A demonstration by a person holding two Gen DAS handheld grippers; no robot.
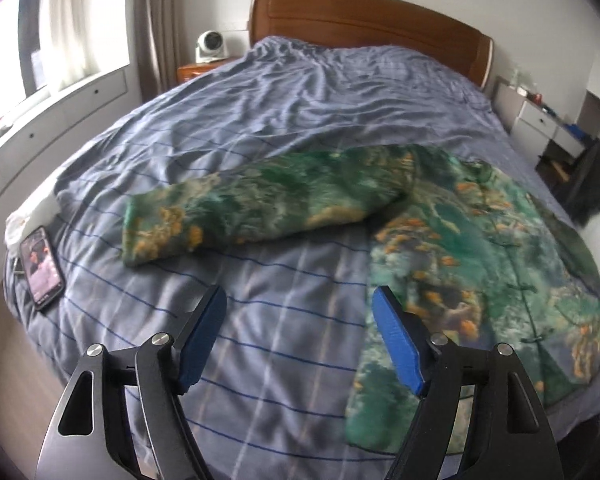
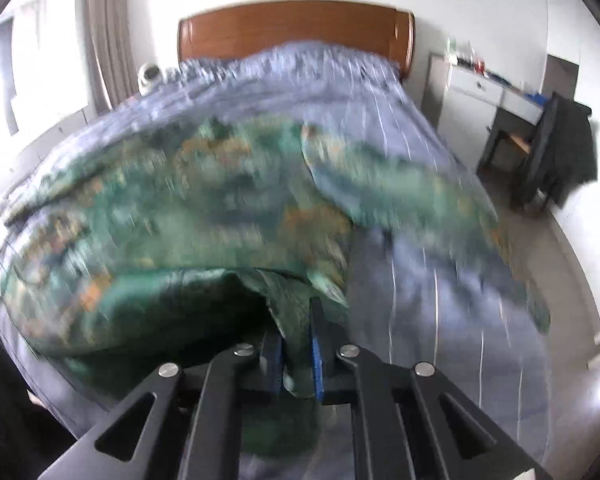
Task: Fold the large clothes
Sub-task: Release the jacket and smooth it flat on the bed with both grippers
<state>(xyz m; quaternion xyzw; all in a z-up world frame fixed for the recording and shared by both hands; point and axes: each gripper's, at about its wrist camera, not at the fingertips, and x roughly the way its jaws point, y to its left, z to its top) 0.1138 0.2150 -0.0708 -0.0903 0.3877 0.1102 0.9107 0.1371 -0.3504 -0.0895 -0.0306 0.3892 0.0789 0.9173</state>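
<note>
Early stage, we judge: the jacket (image 1: 452, 240) lies mostly flat on the bed (image 1: 284, 112), one sleeve (image 1: 260, 204) stretched toward the phone (image 1: 42, 268), nothing folded over yet. Our left gripper (image 1: 298, 340) hangs spread and empty beside the hem; our right gripper (image 2: 296, 354) pinches a bunched edge. Only the left view shows the phone; the right view is blurred.

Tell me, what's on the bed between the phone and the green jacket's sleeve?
Nothing but bare blue striped bedsheet. The left wrist view shows it between the phone and the sleeve of the green jacket.
</note>
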